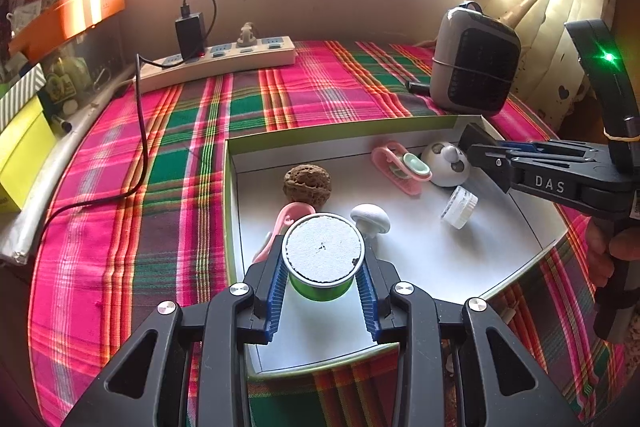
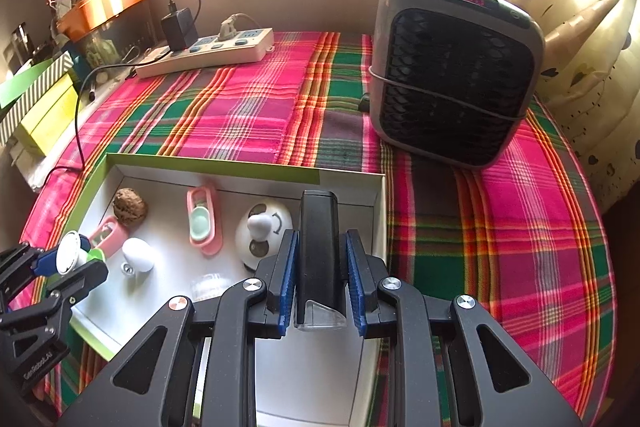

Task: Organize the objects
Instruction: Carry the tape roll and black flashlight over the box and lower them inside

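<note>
My left gripper (image 1: 323,269) is shut on a small green tub with a white foil lid (image 1: 323,251), held over the near left part of a shallow white box (image 1: 420,259) with a green rim. In the box lie a walnut (image 1: 307,185), a white mushroom-shaped piece (image 1: 371,219), two pink clips (image 1: 400,167), a white round toy (image 1: 446,163) and a small clear lid (image 1: 460,207). My right gripper (image 2: 322,263) is shut on a slim black rectangular object (image 2: 319,243) above the box's right side. The left gripper also appears in the right wrist view (image 2: 70,259).
The box sits on a pink and green plaid cloth (image 1: 180,147). A grey and black heater (image 2: 456,67) stands at the back right. A white power strip (image 1: 216,61) with a black charger and trailing cable lies at the back left. Yellow boxes (image 1: 20,147) line the left edge.
</note>
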A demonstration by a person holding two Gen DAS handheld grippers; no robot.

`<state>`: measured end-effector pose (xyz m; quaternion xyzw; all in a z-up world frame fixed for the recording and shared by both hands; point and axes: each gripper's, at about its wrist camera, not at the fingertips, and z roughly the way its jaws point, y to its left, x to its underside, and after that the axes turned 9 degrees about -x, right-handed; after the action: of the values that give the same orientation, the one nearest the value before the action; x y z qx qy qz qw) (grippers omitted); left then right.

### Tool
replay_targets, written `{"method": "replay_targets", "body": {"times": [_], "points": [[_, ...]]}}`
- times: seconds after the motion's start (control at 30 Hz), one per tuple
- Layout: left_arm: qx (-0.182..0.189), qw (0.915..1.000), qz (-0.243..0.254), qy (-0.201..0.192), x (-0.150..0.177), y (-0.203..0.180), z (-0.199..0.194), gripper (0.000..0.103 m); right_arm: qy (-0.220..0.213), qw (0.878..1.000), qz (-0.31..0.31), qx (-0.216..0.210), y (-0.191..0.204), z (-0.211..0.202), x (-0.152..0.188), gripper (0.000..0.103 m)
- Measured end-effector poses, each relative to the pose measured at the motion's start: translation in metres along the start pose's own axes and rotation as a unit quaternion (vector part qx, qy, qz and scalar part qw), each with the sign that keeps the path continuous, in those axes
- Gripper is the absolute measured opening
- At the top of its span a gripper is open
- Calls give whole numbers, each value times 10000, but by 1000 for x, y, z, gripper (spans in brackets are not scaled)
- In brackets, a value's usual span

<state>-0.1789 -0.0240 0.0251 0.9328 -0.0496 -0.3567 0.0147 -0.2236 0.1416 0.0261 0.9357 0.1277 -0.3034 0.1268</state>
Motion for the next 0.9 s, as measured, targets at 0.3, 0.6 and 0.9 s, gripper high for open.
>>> {"method": "replay_targets", "body": {"times": [0.3, 0.6, 0.9], "points": [[-39, 9999, 93, -54, -2, -6, 3, 31, 66, 9999, -83, 29, 5, 10, 2, 24], [-16, 9998, 184, -87, -1, -12, 2, 30, 81, 9999, -123, 9, 8, 13, 4, 24], [13, 9998, 183, -76, -1, -14, 3, 30, 96, 9998, -157, 34, 9, 14, 4, 24]]}}
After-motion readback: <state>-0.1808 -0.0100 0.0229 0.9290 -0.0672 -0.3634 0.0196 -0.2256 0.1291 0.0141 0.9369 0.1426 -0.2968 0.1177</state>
